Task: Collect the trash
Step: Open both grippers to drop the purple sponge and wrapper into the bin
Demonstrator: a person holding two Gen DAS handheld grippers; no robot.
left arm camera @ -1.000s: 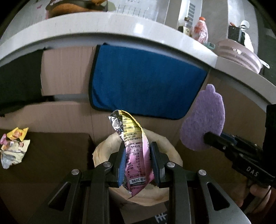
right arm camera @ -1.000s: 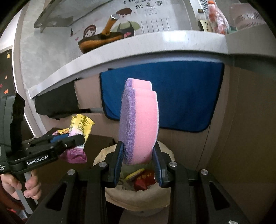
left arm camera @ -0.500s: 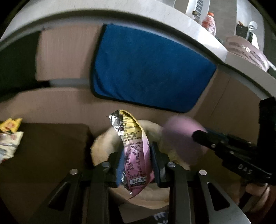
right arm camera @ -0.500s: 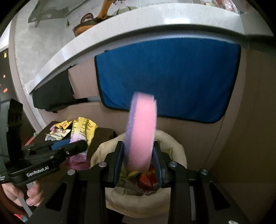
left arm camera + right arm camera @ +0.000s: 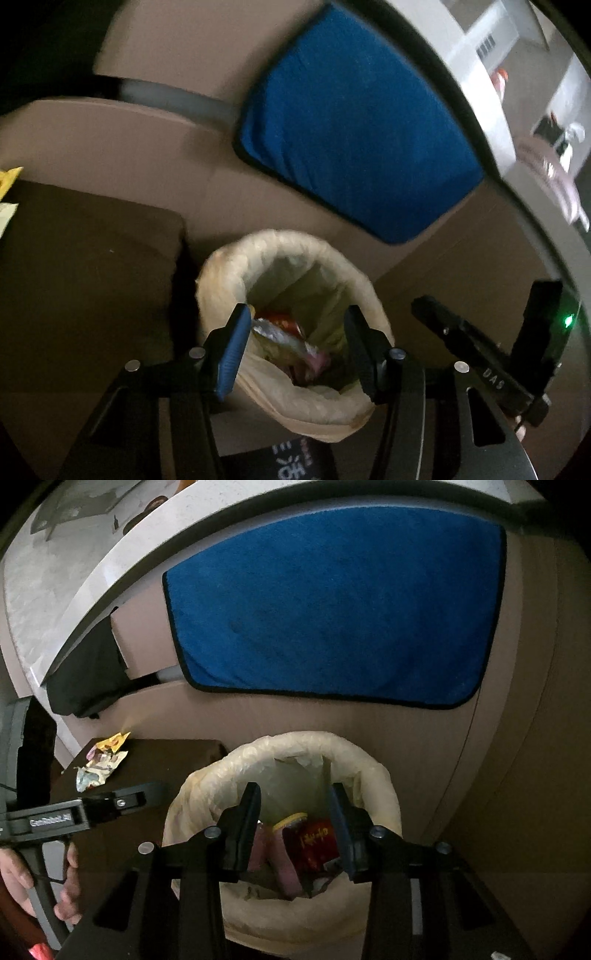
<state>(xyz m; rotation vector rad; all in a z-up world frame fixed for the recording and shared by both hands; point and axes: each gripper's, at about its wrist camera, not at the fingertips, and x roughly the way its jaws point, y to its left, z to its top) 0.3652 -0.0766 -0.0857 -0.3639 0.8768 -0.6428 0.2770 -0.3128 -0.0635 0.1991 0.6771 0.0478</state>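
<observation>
Both claws tip down over the trash bin [image 5: 373,775], which is lined with a pale bag. The left claw [image 5: 295,339] has just been opening wide and nothing is between its fingers. The right claw [image 5: 293,827] has just been opening too and is empty. A snack wrapper [image 5: 284,336] and a pink sponge [image 5: 284,864] lie inside the bin. More wrappers [image 5: 101,762] sit on the dark stool [image 5: 155,760] left of the bin. A blue towel [image 5: 332,609] hangs behind the bin. A hand [image 5: 22,882] holds the left claw's handle.
</observation>
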